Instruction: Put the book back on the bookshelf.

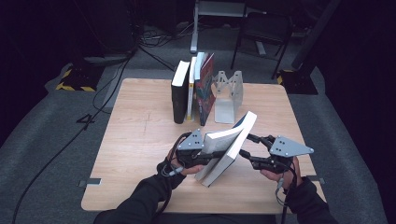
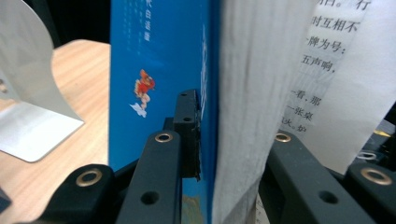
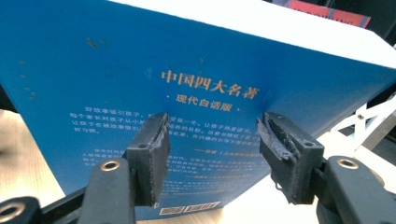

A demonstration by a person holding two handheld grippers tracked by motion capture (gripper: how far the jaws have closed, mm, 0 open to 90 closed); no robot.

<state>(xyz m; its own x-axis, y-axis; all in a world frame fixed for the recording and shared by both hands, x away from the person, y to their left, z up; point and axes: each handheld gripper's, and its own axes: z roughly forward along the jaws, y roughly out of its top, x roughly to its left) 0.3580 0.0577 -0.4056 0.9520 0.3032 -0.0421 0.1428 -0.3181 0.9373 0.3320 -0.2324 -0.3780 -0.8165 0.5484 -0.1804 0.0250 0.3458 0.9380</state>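
Observation:
A thick book with a blue cover (image 1: 227, 150) stands tilted on one corner near the table's front, leaning to the right. My left gripper (image 1: 208, 155) is shut on the blue book (image 2: 159, 56): one jaw presses the cover and the other the page block, while a loose printed page (image 2: 336, 70) fans off to the right. My right gripper (image 1: 246, 148) is on the book's other side. In the right gripper view, the right gripper (image 3: 217, 149) is open, its pads (image 3: 152, 151) held wide apart right at the blue back cover (image 3: 140, 74).
Three books stand in a row at the back of the wooden table (image 1: 140, 135): black (image 1: 179, 93), white (image 1: 190, 88) and red (image 1: 205, 88). A white metal bookend (image 1: 229, 95) stands just right of them, with a gap behind the held book. Chairs and cables lie beyond the table.

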